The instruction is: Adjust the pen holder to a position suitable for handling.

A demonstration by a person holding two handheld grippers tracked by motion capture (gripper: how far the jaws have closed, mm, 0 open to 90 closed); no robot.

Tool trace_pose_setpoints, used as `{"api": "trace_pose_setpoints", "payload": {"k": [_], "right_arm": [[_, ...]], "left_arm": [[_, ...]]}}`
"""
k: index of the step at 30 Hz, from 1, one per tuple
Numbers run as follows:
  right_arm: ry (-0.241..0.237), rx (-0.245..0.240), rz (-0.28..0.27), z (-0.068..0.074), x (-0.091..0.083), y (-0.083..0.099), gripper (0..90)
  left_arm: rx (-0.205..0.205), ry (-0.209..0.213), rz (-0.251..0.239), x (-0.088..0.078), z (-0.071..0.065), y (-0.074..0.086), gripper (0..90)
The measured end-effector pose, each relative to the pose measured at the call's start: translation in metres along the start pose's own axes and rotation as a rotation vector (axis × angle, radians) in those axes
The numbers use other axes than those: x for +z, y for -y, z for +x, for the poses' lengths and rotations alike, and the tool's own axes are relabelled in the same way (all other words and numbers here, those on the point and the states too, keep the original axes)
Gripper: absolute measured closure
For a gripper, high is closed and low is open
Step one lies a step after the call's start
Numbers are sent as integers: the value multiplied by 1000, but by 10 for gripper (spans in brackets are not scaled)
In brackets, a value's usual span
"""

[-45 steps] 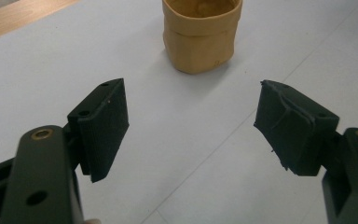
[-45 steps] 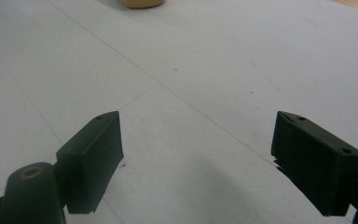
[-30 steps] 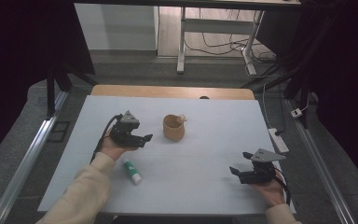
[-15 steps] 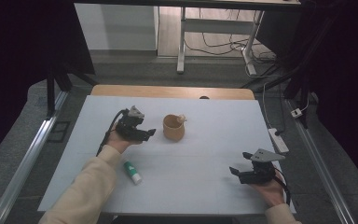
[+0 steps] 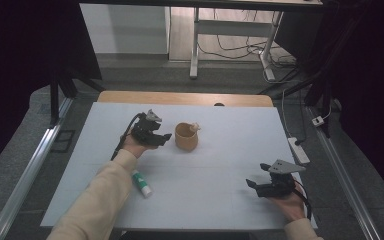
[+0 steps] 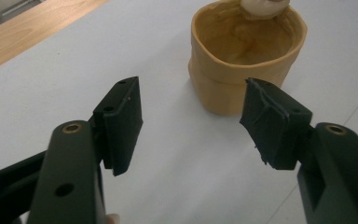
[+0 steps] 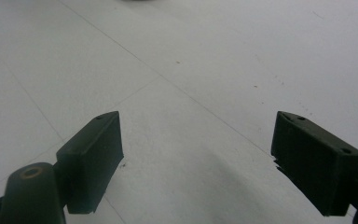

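Observation:
A small tan cup-shaped holder (image 5: pixel 186 137) stands upright mid-table, with a pale rounded object (image 5: pixel 194 127) resting at its far rim. My left gripper (image 5: pixel 166 137) hovers just left of it, pointing at it. In the left gripper view the tan holder (image 6: pixel 244 60) sits just beyond the jaws. My left gripper (image 6: pixel 192 122) is open; its jaws have just been closing, with nothing between them. My right gripper (image 5: pixel 250 184) rests low near the front right, open over bare table. In the right gripper view the right gripper (image 7: pixel 196 154) has nothing between its jaws.
A green-and-white tube (image 5: pixel 141 182) lies on the white table (image 5: pixel 220 165) by the left forearm. A wooden strip (image 5: pixel 180 98) runs along the table's far edge. A power strip (image 5: pixel 300 149) lies on the floor off the right edge.
My left gripper has moved away from me and right, closer to the tan holder. The right gripper has stayed put.

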State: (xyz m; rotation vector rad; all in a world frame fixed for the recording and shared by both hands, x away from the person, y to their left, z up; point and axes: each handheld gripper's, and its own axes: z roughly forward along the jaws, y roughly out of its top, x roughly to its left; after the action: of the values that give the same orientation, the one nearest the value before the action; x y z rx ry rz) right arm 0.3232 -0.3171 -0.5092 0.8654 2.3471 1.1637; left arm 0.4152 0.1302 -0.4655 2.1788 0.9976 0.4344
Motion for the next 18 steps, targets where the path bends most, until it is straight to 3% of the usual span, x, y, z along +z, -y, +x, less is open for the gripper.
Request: {"api": "trace_pose_setpoints", "payload": {"k": [12,15,16,18], "right_arm": [[-1,0,-2,0,0,0,162],[2,1,0,0,0,0,162],[2,1,0,0,0,0,162],[2,1,0,0,0,0,163]], "left_arm": [[25,-2,13,16,4,-9,510],[27,4,21,22,7,-10,626],[30,6,24,23,7,-10,626],[34,16,27,27,9,-10,740]]}}
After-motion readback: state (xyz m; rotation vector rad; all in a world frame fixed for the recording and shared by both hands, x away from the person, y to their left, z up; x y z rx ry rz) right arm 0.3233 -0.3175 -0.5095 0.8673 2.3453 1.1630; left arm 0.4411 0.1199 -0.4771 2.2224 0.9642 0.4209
